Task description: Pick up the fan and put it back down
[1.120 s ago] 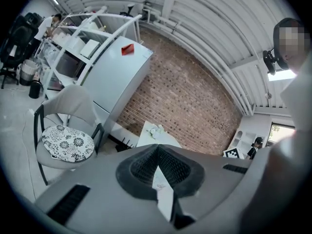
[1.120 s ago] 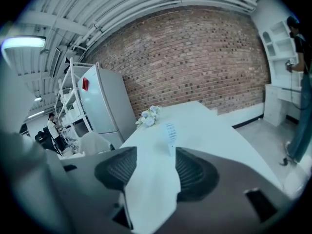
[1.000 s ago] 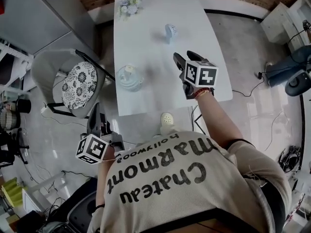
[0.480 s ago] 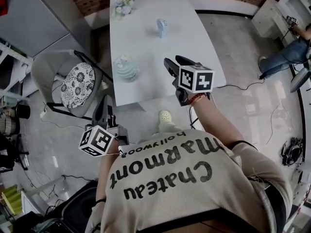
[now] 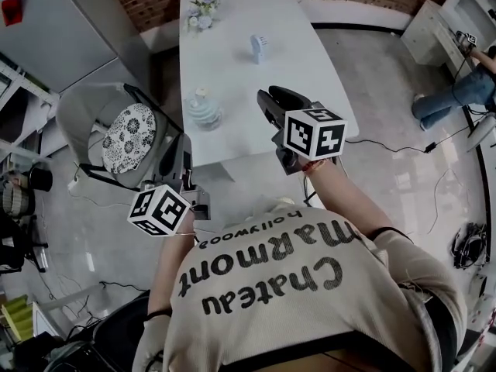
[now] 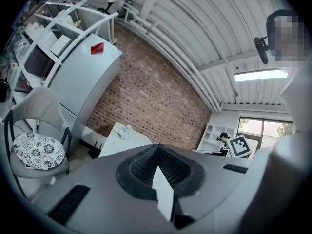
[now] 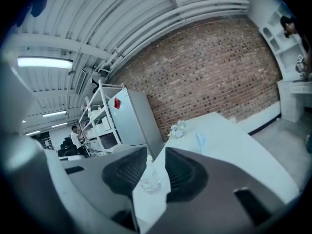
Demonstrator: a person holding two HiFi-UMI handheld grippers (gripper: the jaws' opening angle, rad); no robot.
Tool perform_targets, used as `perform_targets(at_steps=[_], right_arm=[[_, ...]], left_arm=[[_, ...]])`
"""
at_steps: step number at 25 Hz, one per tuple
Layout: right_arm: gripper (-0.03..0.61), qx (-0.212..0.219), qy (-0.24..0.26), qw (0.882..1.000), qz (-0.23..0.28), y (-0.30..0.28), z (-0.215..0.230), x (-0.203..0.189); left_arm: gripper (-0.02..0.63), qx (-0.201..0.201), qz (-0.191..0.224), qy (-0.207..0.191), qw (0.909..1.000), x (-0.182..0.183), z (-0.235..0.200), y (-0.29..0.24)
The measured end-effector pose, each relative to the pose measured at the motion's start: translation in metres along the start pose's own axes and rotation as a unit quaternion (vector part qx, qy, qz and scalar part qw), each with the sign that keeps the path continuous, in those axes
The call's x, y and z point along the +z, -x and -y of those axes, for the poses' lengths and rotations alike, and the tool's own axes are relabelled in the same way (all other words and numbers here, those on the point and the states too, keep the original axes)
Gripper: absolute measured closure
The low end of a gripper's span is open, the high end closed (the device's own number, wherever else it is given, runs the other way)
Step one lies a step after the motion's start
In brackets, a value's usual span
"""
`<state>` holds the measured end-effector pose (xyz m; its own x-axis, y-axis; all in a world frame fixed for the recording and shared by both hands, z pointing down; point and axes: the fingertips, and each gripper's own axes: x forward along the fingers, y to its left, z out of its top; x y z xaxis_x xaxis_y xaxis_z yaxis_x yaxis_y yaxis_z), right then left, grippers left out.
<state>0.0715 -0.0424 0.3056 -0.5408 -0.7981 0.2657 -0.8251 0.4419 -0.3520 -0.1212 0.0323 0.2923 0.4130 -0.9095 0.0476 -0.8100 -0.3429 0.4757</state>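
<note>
The small pale blue fan [image 5: 259,47] stands upright on the far half of the long white table [image 5: 310,76]; it also shows in the right gripper view [image 7: 201,141]. My right gripper [image 5: 268,99] hovers over the table's near right part, well short of the fan. Its jaws [image 7: 156,165] have just been closing and stand a little apart with nothing between them. My left gripper [image 5: 180,144] hangs off the table's near left corner, beside the chair. Its jaws [image 6: 157,147] meet at the tips and hold nothing.
A ribbed round jar [image 5: 203,108] sits on the table's near left part, and a small bunch of flowers [image 5: 200,12] at the far left end. A chair with a patterned cushion [image 5: 124,134] stands left of the table, and a grey cabinet [image 5: 62,22] behind it. A person [image 5: 465,84] sits far right.
The left gripper has come forward and up toward the table's near left corner. The right gripper has risen and drawn slightly back over the near edge. The fan has not moved.
</note>
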Motion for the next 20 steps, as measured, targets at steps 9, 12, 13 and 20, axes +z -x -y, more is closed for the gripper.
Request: perform_targets(at_steps=[9, 12, 13, 20], right_arm=[[0.521, 0.027, 0.021, 0.998, 0.051, 0.015, -0.01, 0.041], [0.539, 0.034, 0.024, 0.997, 0.065, 0.024, -0.005, 0.057], [0.551, 0.037, 0.026, 0.996, 0.072, 0.027, -0.003, 0.062], [0.575, 0.065, 0.038, 0.992, 0.097, 0.055, 0.014, 0.086]], left_arm=[[0.612, -0.016, 0.018, -0.029, 0.9993, 0.018, 0.034, -0.012], [0.612, -0.018, 0.023, -0.039, 0.9988, 0.022, 0.05, -0.019], [0.612, -0.018, 0.026, -0.042, 0.9986, 0.024, 0.056, -0.021], [0.612, -0.008, 0.046, -0.051, 0.9976, 0.02, 0.098, -0.028]])
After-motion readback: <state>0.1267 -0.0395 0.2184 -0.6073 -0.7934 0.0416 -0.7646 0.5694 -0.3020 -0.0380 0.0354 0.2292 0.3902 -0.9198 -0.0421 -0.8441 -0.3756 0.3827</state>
